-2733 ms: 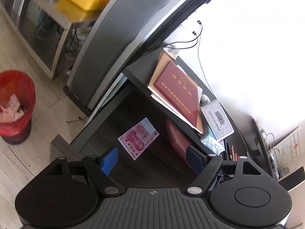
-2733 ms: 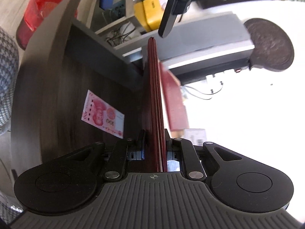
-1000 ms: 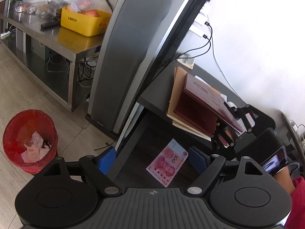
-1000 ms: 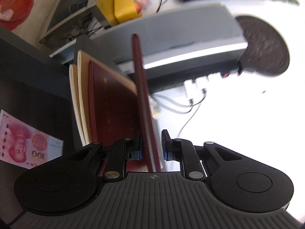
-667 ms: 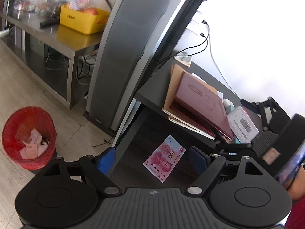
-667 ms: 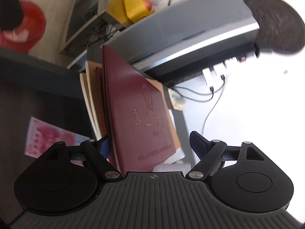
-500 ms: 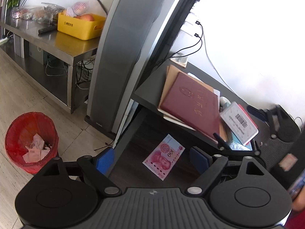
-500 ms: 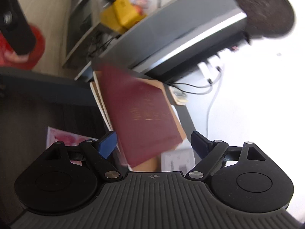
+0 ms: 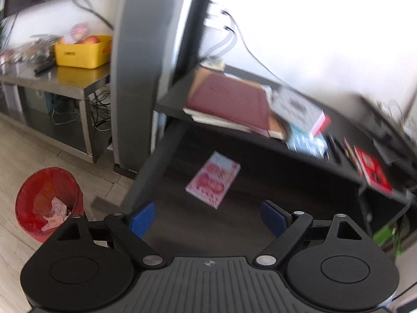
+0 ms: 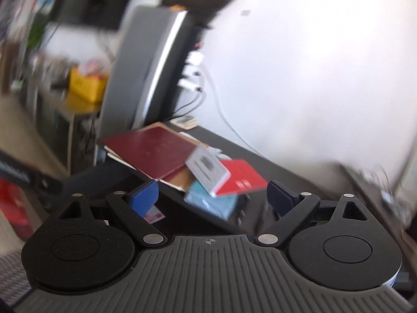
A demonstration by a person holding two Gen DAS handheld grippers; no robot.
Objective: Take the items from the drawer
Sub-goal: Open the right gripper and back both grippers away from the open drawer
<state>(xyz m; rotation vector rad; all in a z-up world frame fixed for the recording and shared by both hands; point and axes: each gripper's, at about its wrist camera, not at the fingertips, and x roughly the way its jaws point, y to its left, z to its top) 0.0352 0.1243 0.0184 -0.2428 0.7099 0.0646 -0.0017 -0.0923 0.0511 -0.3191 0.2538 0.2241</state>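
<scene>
A pink banknote (image 9: 213, 182) lies flat on the dark wooden floor of the open drawer (image 9: 198, 224). My left gripper (image 9: 208, 217) is open and empty, just short of the note. A maroon booklet (image 9: 229, 101) lies on top of a stack on the dark desk top (image 9: 174, 94) above the drawer; it also shows in the right wrist view (image 10: 153, 151). My right gripper (image 10: 212, 195) is open and empty, pulled back from the stack. Only a corner of the banknote (image 10: 154, 215) shows in the right wrist view.
A white barcode card (image 10: 208, 168), a red booklet (image 10: 241, 177) and a blue packet (image 10: 211, 203) lie beside the stack. A grey monitor (image 9: 130, 60) stands behind. A red bin (image 9: 48, 203) sits on the floor at left. A yellow tub (image 9: 82, 50) rests on a steel bench.
My right gripper laid the maroon booklet on the desk stack, opened and drew back. My left gripper stayed open and swung a little, so the view shifted.
</scene>
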